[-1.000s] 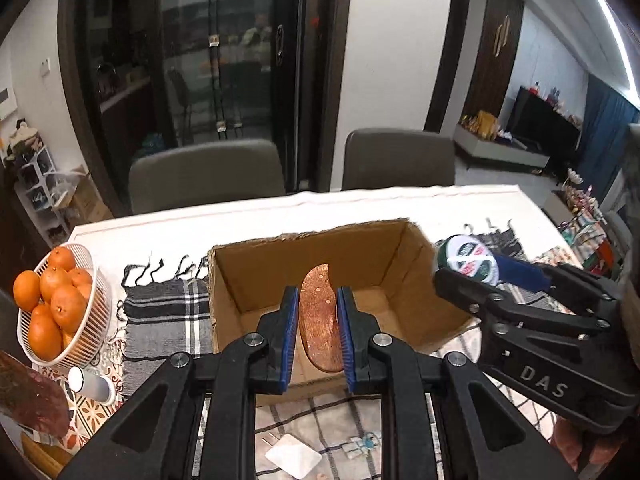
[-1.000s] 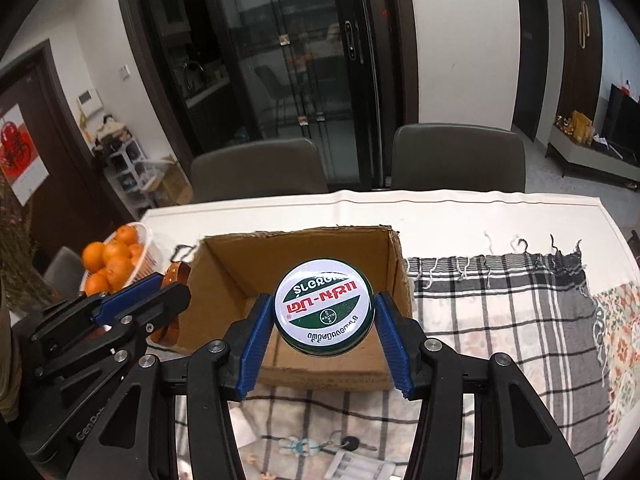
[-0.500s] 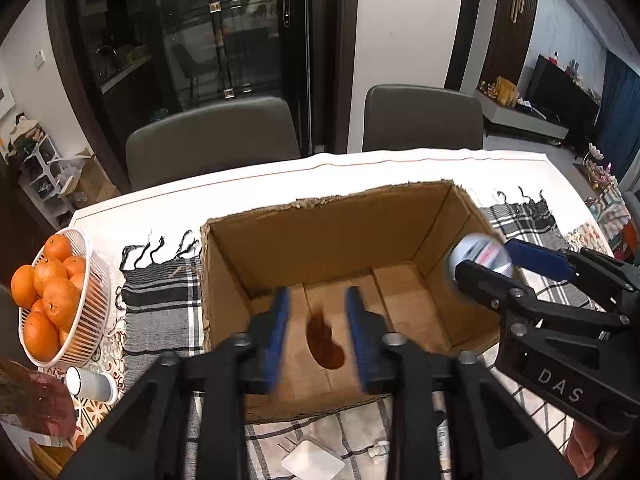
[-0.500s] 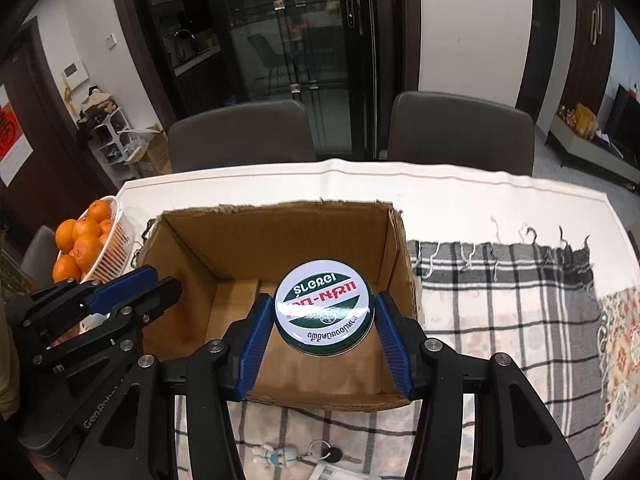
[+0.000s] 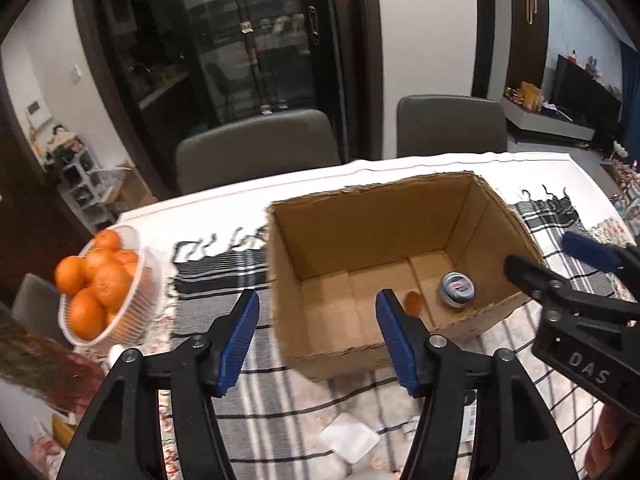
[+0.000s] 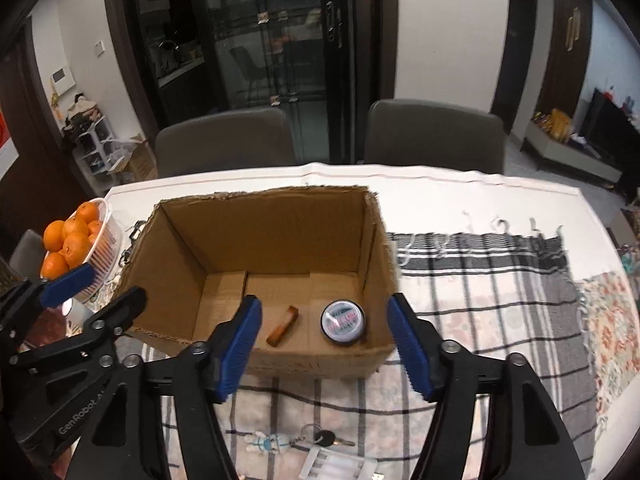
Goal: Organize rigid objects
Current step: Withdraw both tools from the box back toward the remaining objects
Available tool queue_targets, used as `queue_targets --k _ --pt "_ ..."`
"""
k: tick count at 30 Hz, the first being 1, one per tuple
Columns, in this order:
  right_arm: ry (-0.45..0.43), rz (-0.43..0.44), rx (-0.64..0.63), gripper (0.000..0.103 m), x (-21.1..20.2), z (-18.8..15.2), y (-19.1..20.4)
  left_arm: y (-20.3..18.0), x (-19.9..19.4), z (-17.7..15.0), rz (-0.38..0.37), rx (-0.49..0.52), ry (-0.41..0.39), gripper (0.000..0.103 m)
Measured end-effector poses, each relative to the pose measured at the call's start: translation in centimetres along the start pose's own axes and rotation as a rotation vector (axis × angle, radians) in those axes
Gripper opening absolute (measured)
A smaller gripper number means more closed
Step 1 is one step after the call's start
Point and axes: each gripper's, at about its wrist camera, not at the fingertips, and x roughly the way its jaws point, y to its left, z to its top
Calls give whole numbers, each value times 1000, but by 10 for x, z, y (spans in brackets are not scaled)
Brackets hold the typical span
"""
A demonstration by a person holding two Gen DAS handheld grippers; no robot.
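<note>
The desk [image 6: 460,184] carries a checked cloth [image 6: 500,280] w/ an open cardboard box [image 6: 264,220] on it. Left gripper [image 5: 318,336] and right gripper [image 6: 326,344] hover near the box's front wall, jaws of both spread wide, nothing between. Inside the box, on the bottom: a round tin [image 6: 343,321] at the right, a small brown piece [image 6: 283,326] just beside it, apart. A basket of oranges [image 6: 72,236] stands left of the box.

**Dining room behind the table**

I see two grey chairs [image 6: 224,144] at the table's far edge, centre frame. Behind them dark glass doors [image 6: 280,40] fill the upper middle, flanked by white walls [image 6: 440,40]. A wooden door [image 6: 568,40] stands upper right, a white shelf unit [image 6: 94,148] at left.
</note>
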Motion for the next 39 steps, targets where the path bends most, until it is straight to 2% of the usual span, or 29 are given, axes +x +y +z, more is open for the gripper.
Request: queue_targets --k 4,13,20,24,30,39 --pt "-32 -34 -7 75 -24 -12 6 8 -22 -11 5 -23 -28 65" --pt "-64 -23 22 75 -64 -41 15 17 -73 -40 43 -27 -120 71" --pt "-139 -41 10 75 -97 -64 24 21 -107 -68 65 -34 -181 78" --pt "-173 -49 7 75 -114 -82 29 22 -120 -86 63 -34 -195 79" --pt "-185 -27 7 75 -128 -107 34 21 -138 -111 40 -29 -214 87" --pt "-199 -21 6 75 -139 -146 41 25 -153 -149 70 -64 -259 93"
